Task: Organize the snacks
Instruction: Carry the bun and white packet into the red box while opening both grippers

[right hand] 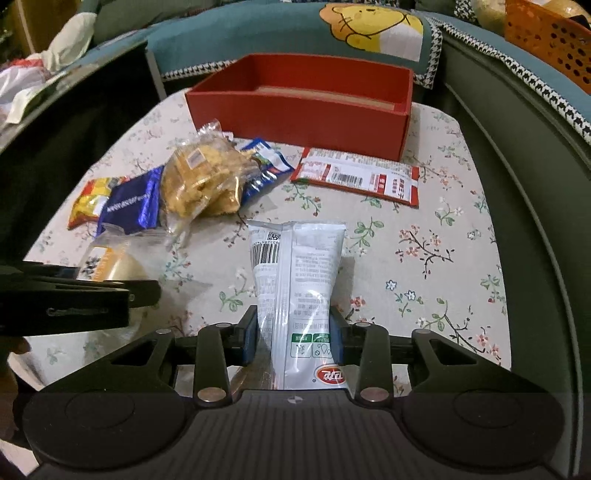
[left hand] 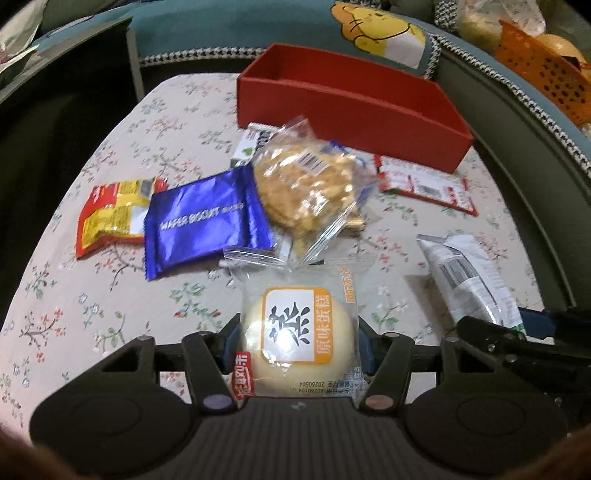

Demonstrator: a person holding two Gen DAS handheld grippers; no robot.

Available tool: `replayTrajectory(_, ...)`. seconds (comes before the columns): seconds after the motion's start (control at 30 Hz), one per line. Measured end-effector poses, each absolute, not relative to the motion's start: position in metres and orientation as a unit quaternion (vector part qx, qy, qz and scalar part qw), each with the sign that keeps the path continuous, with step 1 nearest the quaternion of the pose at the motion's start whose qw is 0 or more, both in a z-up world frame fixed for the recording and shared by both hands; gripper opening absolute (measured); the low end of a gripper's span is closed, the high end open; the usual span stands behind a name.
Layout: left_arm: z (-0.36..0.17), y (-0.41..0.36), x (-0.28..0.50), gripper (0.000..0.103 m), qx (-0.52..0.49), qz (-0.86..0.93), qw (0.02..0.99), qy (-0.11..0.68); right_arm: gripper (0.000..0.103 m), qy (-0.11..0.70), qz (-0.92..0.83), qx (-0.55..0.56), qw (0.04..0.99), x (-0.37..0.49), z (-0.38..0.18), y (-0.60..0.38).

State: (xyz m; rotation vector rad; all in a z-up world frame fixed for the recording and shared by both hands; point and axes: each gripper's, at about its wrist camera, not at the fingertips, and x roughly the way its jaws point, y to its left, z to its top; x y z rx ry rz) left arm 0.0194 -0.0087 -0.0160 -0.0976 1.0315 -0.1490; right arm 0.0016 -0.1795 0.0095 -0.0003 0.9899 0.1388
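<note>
Left wrist view: my left gripper [left hand: 297, 345] has its jaws clamped on the steamed cake packet [left hand: 299, 332], low centre; the red box [left hand: 351, 122] sits upper centre, snacks crowding between.

Right wrist view: my right gripper [right hand: 293, 336] jaws pinch the white packet [right hand: 299, 288], bottom centre; bare tabletop [right hand: 443, 266] lies right, up to its edge.

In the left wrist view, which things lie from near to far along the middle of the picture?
Left gripper → round steamed cake in clear wrapper → clear bag of golden crunchy snack → red rectangular cardboard box → cushion with yellow cartoon bear.
</note>
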Motion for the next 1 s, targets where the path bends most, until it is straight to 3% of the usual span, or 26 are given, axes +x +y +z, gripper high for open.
replayTrajectory(1.0,0.03,-0.04,0.1,0.087,-0.049,-0.071,0.899,0.429,0.045,0.398,0.043,0.028,0.916,0.057,0.055,-0.191)
